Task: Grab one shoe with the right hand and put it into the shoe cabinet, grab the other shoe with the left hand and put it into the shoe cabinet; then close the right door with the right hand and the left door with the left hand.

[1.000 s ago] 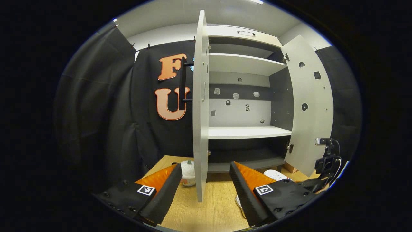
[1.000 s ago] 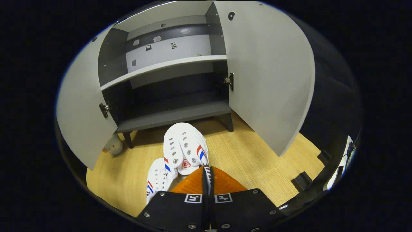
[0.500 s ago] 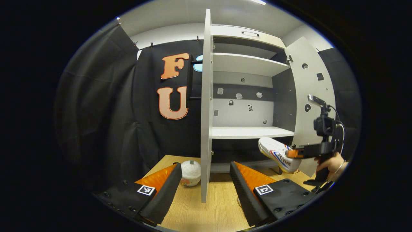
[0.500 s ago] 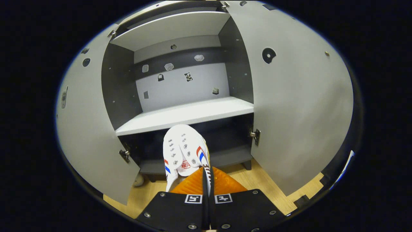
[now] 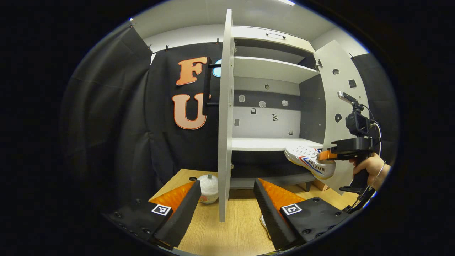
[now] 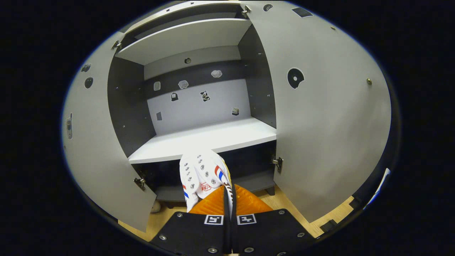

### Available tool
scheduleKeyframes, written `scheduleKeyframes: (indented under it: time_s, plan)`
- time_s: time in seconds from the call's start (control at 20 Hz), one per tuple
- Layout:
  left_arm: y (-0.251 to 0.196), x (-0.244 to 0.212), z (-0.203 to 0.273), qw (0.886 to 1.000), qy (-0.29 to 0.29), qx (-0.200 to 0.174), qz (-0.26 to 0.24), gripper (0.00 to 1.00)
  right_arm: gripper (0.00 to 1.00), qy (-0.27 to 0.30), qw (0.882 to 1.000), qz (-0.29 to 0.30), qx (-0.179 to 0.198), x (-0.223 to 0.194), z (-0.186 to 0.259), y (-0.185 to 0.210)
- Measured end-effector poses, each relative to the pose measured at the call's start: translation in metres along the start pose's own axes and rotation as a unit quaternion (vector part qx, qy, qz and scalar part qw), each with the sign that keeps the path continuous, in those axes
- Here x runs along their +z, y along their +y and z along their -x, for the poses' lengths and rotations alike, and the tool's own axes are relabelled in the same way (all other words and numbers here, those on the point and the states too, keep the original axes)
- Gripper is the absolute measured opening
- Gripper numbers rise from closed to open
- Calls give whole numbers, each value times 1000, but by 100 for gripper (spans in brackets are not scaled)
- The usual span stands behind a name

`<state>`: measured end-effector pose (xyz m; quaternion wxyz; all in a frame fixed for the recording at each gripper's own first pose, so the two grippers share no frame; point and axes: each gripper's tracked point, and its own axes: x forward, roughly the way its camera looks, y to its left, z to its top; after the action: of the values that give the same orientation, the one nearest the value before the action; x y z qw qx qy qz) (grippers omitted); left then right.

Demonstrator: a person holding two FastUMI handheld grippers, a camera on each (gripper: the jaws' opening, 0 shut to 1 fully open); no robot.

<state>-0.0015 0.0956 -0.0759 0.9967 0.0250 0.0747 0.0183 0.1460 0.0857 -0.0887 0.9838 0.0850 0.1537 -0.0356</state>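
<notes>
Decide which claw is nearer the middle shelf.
Right. The right claw holds a shoe at the middle shelf edge; the left claw hangs back over the floor.

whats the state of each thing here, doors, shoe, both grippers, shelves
left door: open, edge-on in the left gripper view
right door: open
white shoe: held off the floor, toe at the middle shelf's front edge
right gripper: shut on the shoe's collar
left gripper: open, holding nothing
middle shelf: bare

place: likely staged recording booth | cues: black cloth wall (image 5: 117, 117); lone shoe cabinet (image 5: 273, 69); wood-grain floor (image 5: 238, 227)
</notes>
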Motion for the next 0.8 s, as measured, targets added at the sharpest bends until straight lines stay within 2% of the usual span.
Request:
scheduleKeyframes:
  time_s: [0.15,0.35,0.8]
  plan:
    - [-2,1,-2,1000,-4,-4,-4,96,0,-18,1000,-6,2,25,5,5]
    - [-8,-1,1,1000,-4,-10,-3,96,0,-35,999,-17,7,55,-12,17]
    - [-4,-5,0,1000,3,0,-3,97,0,-54,997,-52,1,124,-94,51]
